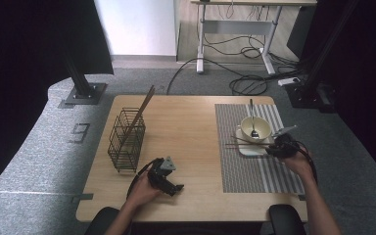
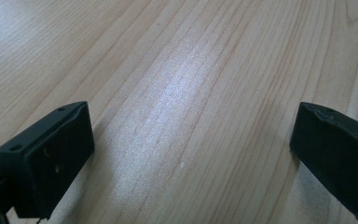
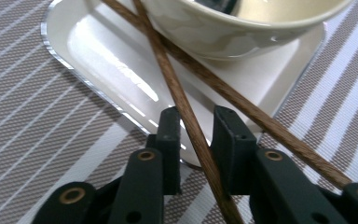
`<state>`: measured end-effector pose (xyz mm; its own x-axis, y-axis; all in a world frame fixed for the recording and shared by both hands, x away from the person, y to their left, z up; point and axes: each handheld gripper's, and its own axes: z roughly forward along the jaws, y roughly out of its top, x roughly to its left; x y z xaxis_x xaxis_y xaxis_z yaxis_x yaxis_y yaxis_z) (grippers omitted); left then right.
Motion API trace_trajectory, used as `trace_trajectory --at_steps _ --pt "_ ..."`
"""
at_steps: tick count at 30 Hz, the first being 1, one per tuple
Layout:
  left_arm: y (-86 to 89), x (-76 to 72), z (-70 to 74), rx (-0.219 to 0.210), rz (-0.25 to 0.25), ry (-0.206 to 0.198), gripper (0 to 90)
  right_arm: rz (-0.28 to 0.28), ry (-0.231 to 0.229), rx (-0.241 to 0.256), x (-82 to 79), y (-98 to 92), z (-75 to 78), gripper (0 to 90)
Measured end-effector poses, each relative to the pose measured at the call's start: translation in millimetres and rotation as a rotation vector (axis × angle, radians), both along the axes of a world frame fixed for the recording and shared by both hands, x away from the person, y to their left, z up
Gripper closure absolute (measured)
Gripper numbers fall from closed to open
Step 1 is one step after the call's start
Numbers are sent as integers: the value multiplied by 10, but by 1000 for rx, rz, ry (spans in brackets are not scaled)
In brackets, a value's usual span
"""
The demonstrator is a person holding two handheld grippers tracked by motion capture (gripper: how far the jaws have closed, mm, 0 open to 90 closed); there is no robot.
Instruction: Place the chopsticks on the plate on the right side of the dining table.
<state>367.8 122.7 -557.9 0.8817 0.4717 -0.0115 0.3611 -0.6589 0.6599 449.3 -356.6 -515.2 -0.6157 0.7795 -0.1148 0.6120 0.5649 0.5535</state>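
Jaws of the right gripper (image 3: 196, 140) stand narrowly apart around one chopstick (image 3: 186, 112), not visibly clamping it; a second chopstick (image 3: 242, 105) crosses beside it. Both lean on the white tray (image 3: 98, 51) under the bowl (image 3: 223, 28). Nearer the person, the left gripper (image 2: 191, 154) gapes wide over bare table (image 2: 177, 70).

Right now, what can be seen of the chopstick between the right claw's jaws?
The chopstick is a slim, dark brown stick that looks wooden. It lies slanted across the white plate, passing under the bowl rim and crossing a second chopstick. Its near end runs between the jaws of the right claw, which flank it closely; whether they press it is unclear.
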Motion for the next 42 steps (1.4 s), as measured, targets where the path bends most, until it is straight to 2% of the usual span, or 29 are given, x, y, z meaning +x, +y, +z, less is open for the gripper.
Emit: trace_trajectory --at_steps 6,7,11,13,15,20,27,30,34,38,42 --pt "-1 1 0 0 0 0 0 -64 -31 -9 15 -38 -36 518" --pt "-2 1 0 0 0 0 0 -73 -40 -26 13 -29 -40 501" --pt "-3 1 0 0 1 0 0 -96 -68 -63 18 -5 -56 463" --pt "-4 1 0 0 1 0 0 -101 -72 -66 25 1 -62 451" --pt "-4 0 0 0 2 0 0 -111 -82 -97 28 16 -65 436" --pt "-5 0 0 0 2 0 0 -135 -104 -103 47 -9 -57 404" --pt "-6 0 0 1 3 0 0 -174 -105 -79 71 -87 -31 395" --pt "-6 0 0 1 3 0 0 -174 -103 -70 70 -86 -30 388" --pt "-6 0 1 1 3 0 0 -169 -98 -34 45 -81 -23 362" --pt "-6 0 1 1 3 0 0 -148 -101 1 -33 -71 17 292" --pt "-6 0 0 1 3 0 0 -131 -131 45 -159 -15 76 174"
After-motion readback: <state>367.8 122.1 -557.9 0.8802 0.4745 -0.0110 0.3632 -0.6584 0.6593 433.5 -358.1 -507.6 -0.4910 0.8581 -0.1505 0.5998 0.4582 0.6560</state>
